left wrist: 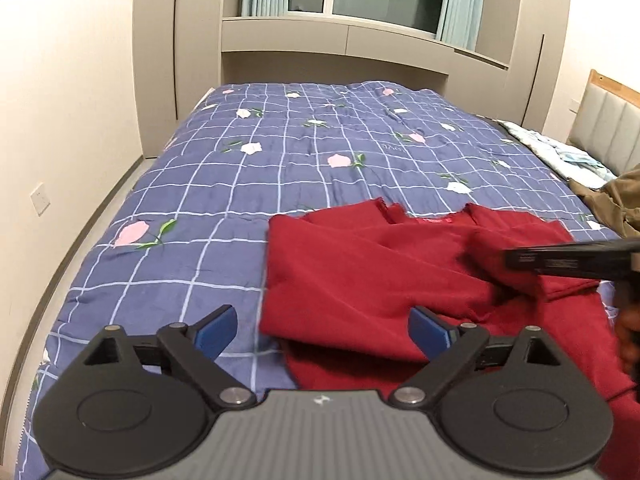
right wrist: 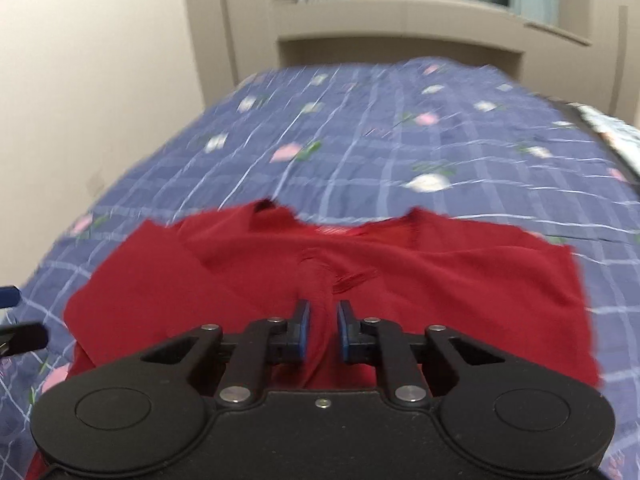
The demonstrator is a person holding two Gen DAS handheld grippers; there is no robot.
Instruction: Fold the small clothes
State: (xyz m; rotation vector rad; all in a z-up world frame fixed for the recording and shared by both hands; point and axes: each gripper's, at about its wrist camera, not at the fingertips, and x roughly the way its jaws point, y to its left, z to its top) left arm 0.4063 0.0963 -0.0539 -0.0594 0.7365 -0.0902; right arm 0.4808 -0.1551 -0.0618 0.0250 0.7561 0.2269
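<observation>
**Right jaws pinch the red garment**

The red garment point(left wrist: 360, 272) lies on the bed point(left wrist: 224, 184), lower right of the frame. The left gripper point(left wrist: 322, 330) hovers level, jaws wide apart, holding nothing. The right gripper point(right wrist: 323, 322) has its jaws nearly closed on a fold of cloth

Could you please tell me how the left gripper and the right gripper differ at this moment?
The left gripper has its jaws spread wide and holds nothing, while the right gripper has its jaws nearly closed, pinching a fold of the red garment. The left gripper hovers at the garment's left edge; the right gripper sits over its middle. Both have black linkages and blue pads, and both face across the blue checked bedspread.
</observation>
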